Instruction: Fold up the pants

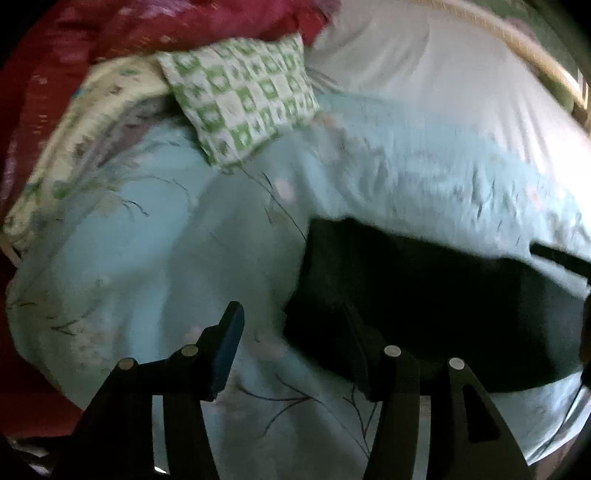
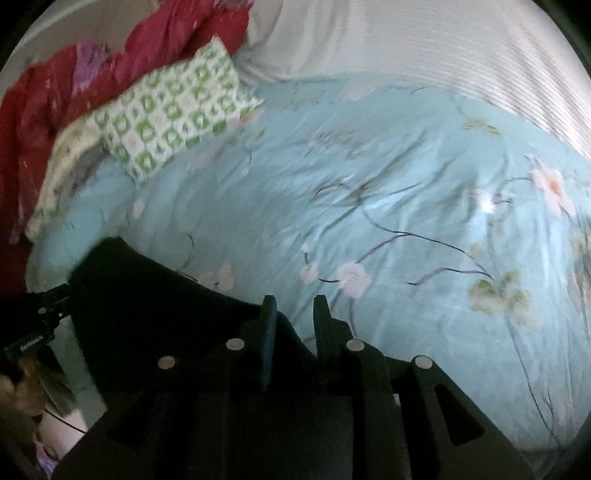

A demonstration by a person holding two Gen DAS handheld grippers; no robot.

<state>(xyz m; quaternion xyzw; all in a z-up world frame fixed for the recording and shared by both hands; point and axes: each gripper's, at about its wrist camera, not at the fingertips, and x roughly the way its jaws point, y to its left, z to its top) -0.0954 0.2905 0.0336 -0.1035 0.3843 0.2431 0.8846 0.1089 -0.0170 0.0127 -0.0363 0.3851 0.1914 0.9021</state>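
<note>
Dark pants (image 1: pixel 424 302) lie in a folded, roughly rectangular block on a pale blue floral quilt (image 1: pixel 155 258), near the quilt's front edge and well below the green-and-white checked pillow (image 1: pixel 240 99). In the left wrist view the left gripper (image 1: pixel 295 339) stands wide open just beside the pants' left edge; its left finger hangs over bare quilt, its right finger is dark against the dark cloth, and whether it touches cannot be told. It holds nothing. In the right wrist view the pants (image 2: pixel 155 306) sit lower left of the pillow (image 2: pixel 173 110), and the right gripper (image 2: pixel 295 317) hangs at their right end, jaws narrowed to a slim gap. Whether fabric is caught between them cannot be told, since fingers and cloth are equally dark. Behind the pillow, a red blanket (image 1: pixel 110 33) is bunched up, and a white sheet (image 1: pixel 424 81) stretches to the pillow's right, above the quilt (image 2: pixel 369 184).
</note>
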